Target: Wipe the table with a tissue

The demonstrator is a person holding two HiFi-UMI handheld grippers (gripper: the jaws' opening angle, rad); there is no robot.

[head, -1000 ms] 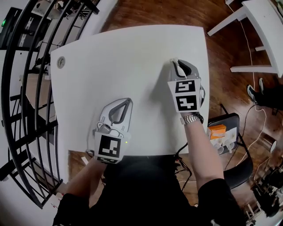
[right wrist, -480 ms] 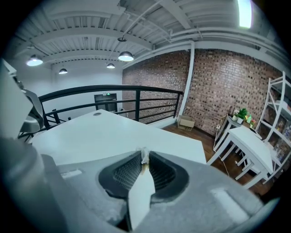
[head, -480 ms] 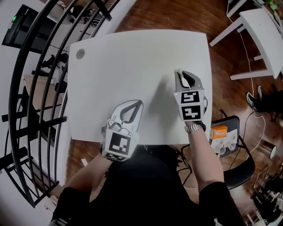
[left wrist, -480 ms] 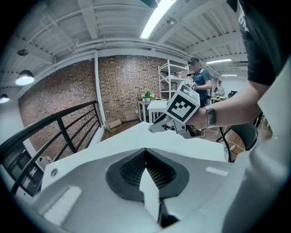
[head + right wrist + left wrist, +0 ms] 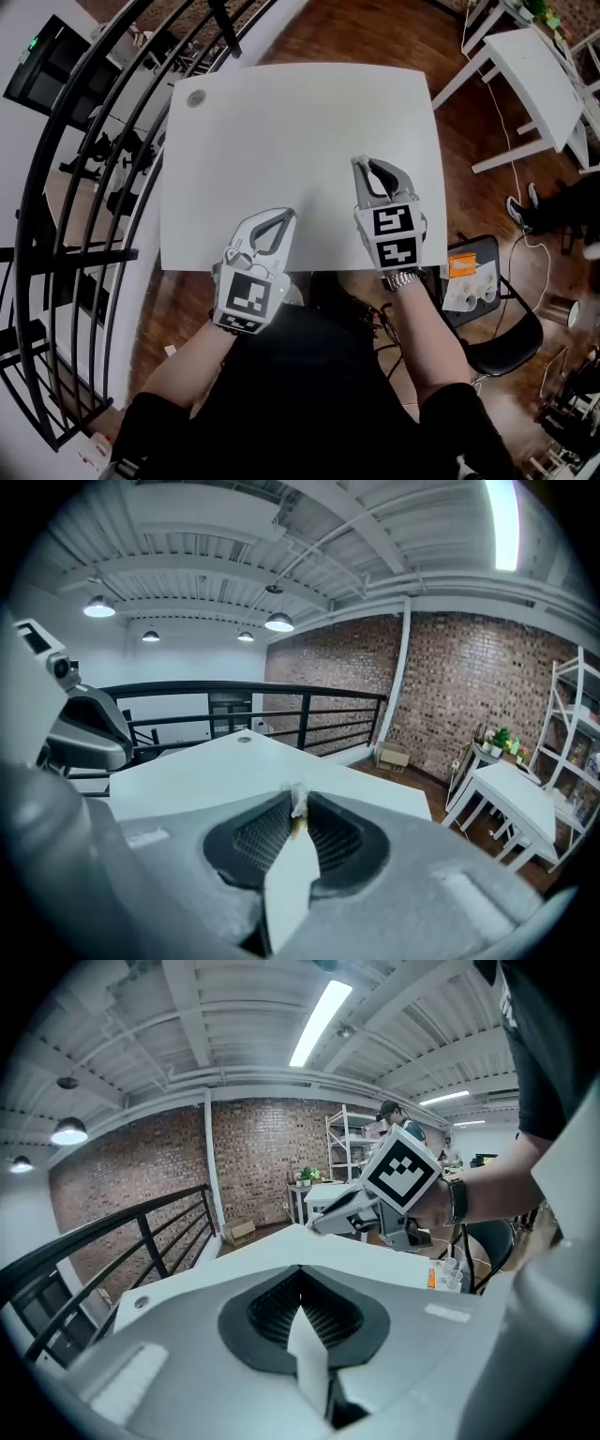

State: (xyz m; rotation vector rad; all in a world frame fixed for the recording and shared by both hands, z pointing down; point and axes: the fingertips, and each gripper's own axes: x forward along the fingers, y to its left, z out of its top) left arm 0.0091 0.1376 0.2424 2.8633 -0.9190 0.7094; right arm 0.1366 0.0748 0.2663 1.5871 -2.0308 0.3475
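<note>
1. Two grippers are over the white tabletop (image 5: 281, 122), near its front edge.
2. Right gripper (image 5: 359, 161) pinches a small tissue scrap (image 5: 297, 803) at its tips.
3. Left gripper (image 5: 287, 216) is pressed together, jaw against jaw.

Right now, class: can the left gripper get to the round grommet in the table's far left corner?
Probably yes: the left gripper sits at the near edge of the table, and the bare top between it and the grommet holds nothing to block it.
</note>
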